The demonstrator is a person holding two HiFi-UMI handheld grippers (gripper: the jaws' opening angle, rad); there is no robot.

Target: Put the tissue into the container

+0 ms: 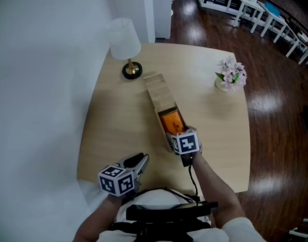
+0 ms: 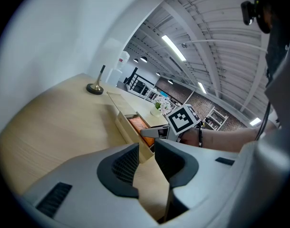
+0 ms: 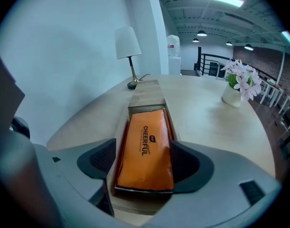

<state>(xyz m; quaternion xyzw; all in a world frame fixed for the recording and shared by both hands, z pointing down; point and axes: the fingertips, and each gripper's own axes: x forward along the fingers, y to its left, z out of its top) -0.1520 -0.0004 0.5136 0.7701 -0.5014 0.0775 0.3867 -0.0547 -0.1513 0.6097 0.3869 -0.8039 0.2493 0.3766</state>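
Where container (image 1: 157, 93) lies, pale table (image 1: 118, 122), dark floor (image 1: 277, 120)

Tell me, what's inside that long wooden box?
An orange tissue pack lies in the open near end of the wooden box. The lid covers the far end, so anything under it is hidden, and so is whatever lies beneath the pack.
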